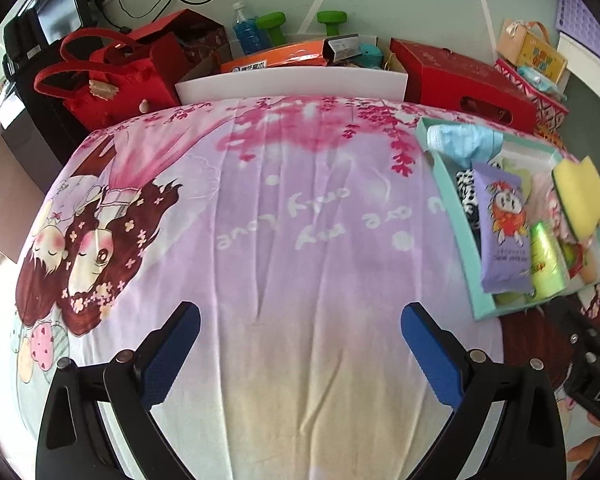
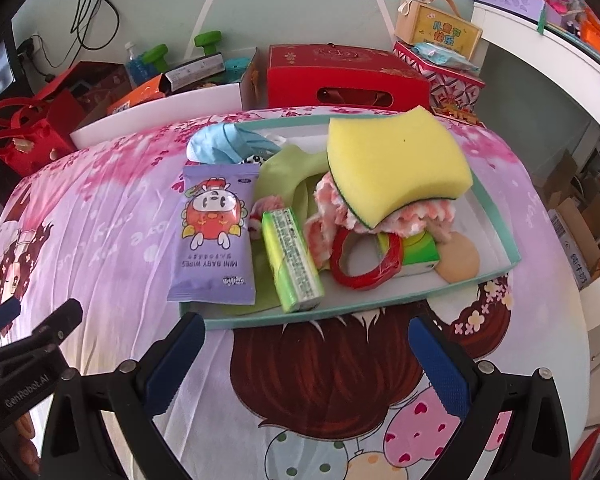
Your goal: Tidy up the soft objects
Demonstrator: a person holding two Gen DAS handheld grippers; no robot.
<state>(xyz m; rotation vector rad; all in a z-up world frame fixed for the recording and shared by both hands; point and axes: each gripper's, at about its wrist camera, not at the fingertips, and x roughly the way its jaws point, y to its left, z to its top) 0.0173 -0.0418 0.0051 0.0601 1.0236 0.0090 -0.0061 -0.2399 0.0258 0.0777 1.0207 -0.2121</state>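
A teal tray (image 2: 500,220) lies on the pink cartoon bedsheet (image 1: 284,216), piled with soft items. On top sits a yellow sponge (image 2: 396,168) over a pink fluffy cloth (image 2: 332,208). A purple baby wipes pack (image 2: 216,236), a green tissue pack (image 2: 294,258), a blue face mask (image 2: 224,144), a green cloth (image 2: 288,172) and a red ring (image 2: 364,256) lie there too. In the left wrist view the tray (image 1: 476,280) is at the right. My right gripper (image 2: 306,364) is open just before the tray's near edge. My left gripper (image 1: 300,356) is open over bare sheet.
Red gift boxes (image 2: 340,76), a red bag (image 1: 100,80), a white board (image 1: 292,84), an orange box (image 1: 272,60), green dumbbells (image 1: 332,20) and a blue bottle (image 1: 248,28) crowd the far side by the wall. A white shelf (image 2: 548,52) stands at right.
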